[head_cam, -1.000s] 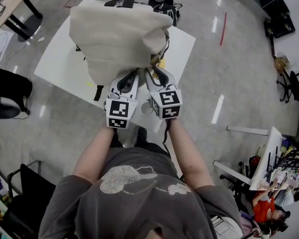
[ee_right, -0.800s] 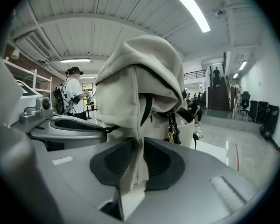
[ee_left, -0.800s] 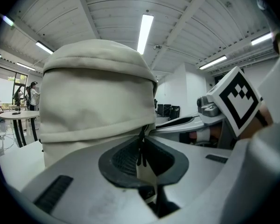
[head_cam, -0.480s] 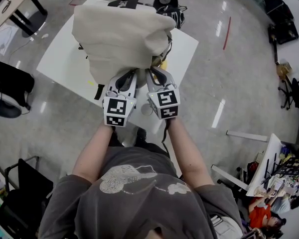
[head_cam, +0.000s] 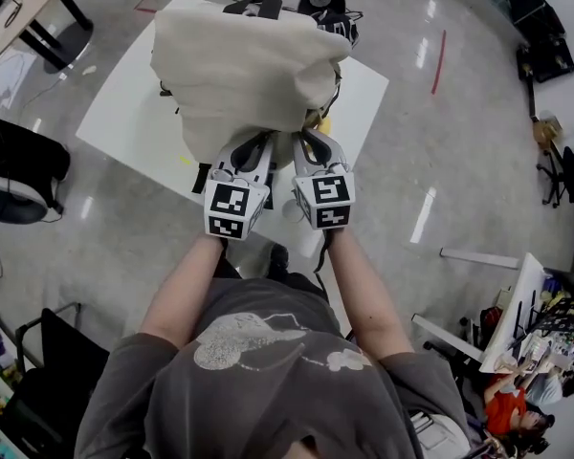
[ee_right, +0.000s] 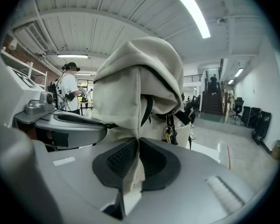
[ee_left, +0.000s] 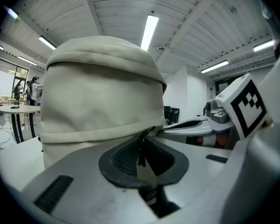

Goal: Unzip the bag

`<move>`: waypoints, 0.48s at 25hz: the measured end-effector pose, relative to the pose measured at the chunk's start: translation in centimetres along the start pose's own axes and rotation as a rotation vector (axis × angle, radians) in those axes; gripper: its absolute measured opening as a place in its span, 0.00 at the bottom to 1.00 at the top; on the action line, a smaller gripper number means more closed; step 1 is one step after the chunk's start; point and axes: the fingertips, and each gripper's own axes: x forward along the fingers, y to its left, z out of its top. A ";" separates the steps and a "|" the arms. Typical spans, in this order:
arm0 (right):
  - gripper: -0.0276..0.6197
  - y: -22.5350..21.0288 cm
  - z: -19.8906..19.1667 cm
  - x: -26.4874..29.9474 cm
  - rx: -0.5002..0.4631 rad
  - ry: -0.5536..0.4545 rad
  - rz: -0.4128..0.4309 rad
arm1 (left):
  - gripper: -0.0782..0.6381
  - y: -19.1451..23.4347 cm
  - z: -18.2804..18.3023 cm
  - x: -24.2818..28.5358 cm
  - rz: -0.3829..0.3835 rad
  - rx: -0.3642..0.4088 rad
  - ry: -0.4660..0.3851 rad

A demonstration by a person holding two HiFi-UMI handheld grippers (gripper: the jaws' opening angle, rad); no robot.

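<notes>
Right gripper (ee_right: 136, 155), jaws just closed, pinches a fold of the bag (head_cam: 239, 65). Left gripper (ee_left: 143, 143) clamps what looks like its dark zip pull (ee_left: 141, 156). Next, probably: draw the pull along, fabric anchored.

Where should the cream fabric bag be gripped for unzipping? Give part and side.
Pinch the loose fold on the near edge of the cream fabric bag, beside the dark zipper pull, from the person's side: that thin edge faces them.
</notes>
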 end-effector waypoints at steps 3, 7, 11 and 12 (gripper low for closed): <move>0.08 -0.2 0.0 0.3 0.038 0.001 -0.053 | 0.16 0.4 0.1 0.1 -0.048 0.007 0.001; 0.08 0.0 0.0 0.5 0.056 0.000 -0.096 | 0.16 1.2 -0.5 -0.1 -0.118 0.031 0.018; 0.08 -0.3 0.0 0.2 0.058 0.002 -0.128 | 0.16 1.2 -0.1 -0.2 -0.148 0.030 0.005; 0.08 -0.4 0.1 0.1 0.060 0.002 -0.135 | 0.16 1.3 -0.1 -0.3 -0.147 0.023 0.004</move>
